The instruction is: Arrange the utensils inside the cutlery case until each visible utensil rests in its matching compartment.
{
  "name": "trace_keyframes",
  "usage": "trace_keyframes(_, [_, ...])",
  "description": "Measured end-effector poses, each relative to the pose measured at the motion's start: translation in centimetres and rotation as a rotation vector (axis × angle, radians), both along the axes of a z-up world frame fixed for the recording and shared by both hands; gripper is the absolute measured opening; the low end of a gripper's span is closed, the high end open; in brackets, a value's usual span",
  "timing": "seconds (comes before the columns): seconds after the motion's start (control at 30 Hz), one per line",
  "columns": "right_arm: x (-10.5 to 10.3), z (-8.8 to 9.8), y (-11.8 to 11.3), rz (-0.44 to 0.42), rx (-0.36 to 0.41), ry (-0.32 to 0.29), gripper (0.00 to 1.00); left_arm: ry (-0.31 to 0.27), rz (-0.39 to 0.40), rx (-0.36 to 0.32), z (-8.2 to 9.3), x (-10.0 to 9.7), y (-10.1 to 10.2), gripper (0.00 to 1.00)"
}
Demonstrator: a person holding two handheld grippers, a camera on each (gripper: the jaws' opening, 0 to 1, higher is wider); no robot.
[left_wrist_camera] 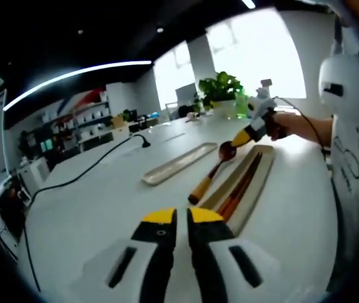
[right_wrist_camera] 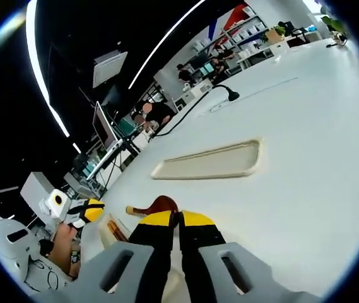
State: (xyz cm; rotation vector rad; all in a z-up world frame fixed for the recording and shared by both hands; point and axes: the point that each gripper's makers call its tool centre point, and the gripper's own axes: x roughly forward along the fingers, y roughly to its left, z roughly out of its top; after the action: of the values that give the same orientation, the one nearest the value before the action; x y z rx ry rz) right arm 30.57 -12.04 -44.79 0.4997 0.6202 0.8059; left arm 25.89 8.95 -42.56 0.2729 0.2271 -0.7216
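Left gripper [left_wrist_camera: 175, 222]: ours, at 6 o'clock in the left gripper view, jaws clenched, empty.
Case [left_wrist_camera: 258, 183]: long tray just past it, chopsticks [left_wrist_camera: 242, 189] inside, lengthwise.
Spoon [left_wrist_camera: 212, 172]: lies half over the case's rim, long axis from handle at 7 to bowl at 1 o'clock.
Right gripper [left_wrist_camera: 241, 137]: tips at the bowl [left_wrist_camera: 227, 150]; we cannot tell if it grasps.
Handling: we judge it light, stiff, smooth wood; take it mid-handle.
Lid [left_wrist_camera: 180, 163]: beside the case at 10 o'clock, apart.
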Motion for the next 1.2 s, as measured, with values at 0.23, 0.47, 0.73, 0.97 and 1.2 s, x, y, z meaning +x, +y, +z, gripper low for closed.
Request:
trace_keyframes(0.23, [-0.1, 0.8, 0.4, -0.003, 0.069, 0.016, 0.01, -0.037, -0.018, 0.016, 0.5, 0.0, -0.8, 0.07])
trace_keyframes(0.47, [-0.6, 2.3, 1.7, 0.014, 0.141, 0.019, 0.01, -0.151, -0.080, 0.072, 1.9, 0.0, -2.6, 0.15])
trace_keyframes(0.73, [-0.7, 3.0, 2.5, 0.051, 0.144, -0.019, 0.01, -0.227, -0.133, 0.131, 2.6, 0.1, -4.3, 0.22])
trace_keyframes(0.97, [-0.6, 2.3, 2.5, 0.068, 0.165, -0.010, 0.01, -0.251, -0.170, 0.151, 2.7, -0.1, -5.0, 0.22])
trace_keyframes(1.2, [-1.2, 2.3, 2.6, 0.086, 0.165, 0.005, 0.01, -0.256, -0.189, 0.148, 2.6, -0.3, -5.3, 0.21])
